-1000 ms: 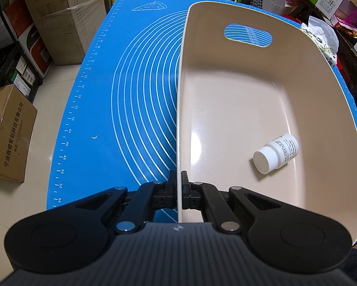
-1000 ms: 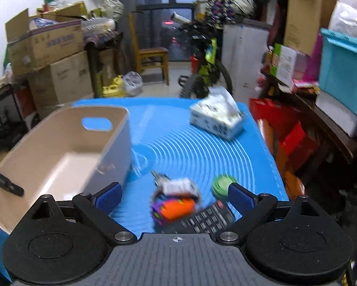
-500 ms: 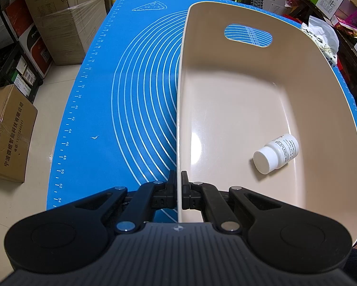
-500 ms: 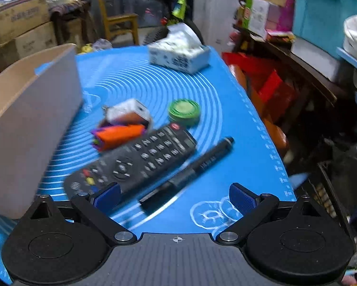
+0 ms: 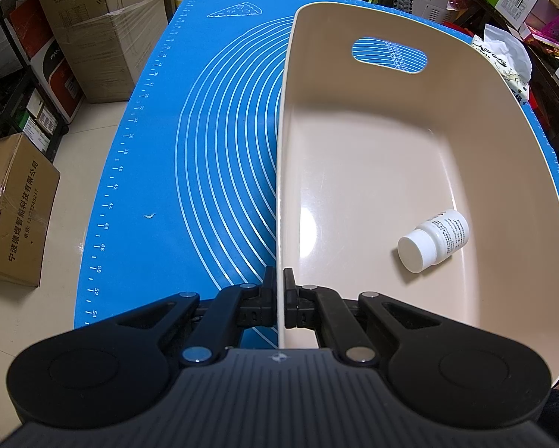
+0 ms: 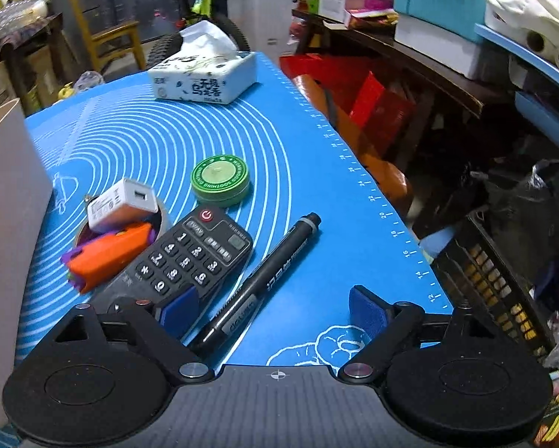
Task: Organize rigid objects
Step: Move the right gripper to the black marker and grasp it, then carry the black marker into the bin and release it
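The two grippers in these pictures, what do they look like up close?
Both are matte black plastic: a ribbed central body with a small crosshair mark, round discs at each side, and angled link arms joined by silver rivets. The right gripper has blue pads on its fingers; the left gripper shows black ones. No cables or sleeves show.

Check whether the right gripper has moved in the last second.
Yes. The right gripper has dropped lower and swung right, judged against the tissue pack; its open fingers now straddle the marker.
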The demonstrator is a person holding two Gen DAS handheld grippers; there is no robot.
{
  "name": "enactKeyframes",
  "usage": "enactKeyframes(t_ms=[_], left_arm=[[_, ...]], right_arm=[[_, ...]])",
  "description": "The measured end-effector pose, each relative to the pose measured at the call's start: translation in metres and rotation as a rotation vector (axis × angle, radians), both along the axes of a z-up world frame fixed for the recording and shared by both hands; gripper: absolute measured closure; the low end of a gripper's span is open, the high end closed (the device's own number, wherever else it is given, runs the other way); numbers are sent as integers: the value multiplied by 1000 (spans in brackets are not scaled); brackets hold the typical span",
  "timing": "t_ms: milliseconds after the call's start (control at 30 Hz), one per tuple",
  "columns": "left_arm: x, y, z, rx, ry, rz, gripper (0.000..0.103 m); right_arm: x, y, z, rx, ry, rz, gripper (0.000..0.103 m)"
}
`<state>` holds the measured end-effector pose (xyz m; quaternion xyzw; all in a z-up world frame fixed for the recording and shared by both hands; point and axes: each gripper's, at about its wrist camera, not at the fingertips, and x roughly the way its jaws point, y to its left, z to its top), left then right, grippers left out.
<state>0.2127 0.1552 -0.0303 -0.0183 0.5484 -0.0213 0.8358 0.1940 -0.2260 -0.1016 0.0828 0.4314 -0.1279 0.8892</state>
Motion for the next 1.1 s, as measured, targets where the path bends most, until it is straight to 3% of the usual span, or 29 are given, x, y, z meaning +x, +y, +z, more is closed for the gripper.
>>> enactKeyframes(t_ms=[200,400,500,767,1100], left_arm=[[0,0,0,0,0,1,99],[0,0,0,-1,0,1,99],[0,0,0,-1,0,1,99],[0,0,0,-6,1,3,99],[1,-1,0,-6,2,5,99]], right_arm=[[3,1,2,-9,46,-22,29],[10,7,-1,-4,60,-11,54],[9,8,-1,-1,56,-14,56],[1,2,1,24,23,-50,77],[-7,8,11,-6,-24,-21,79]])
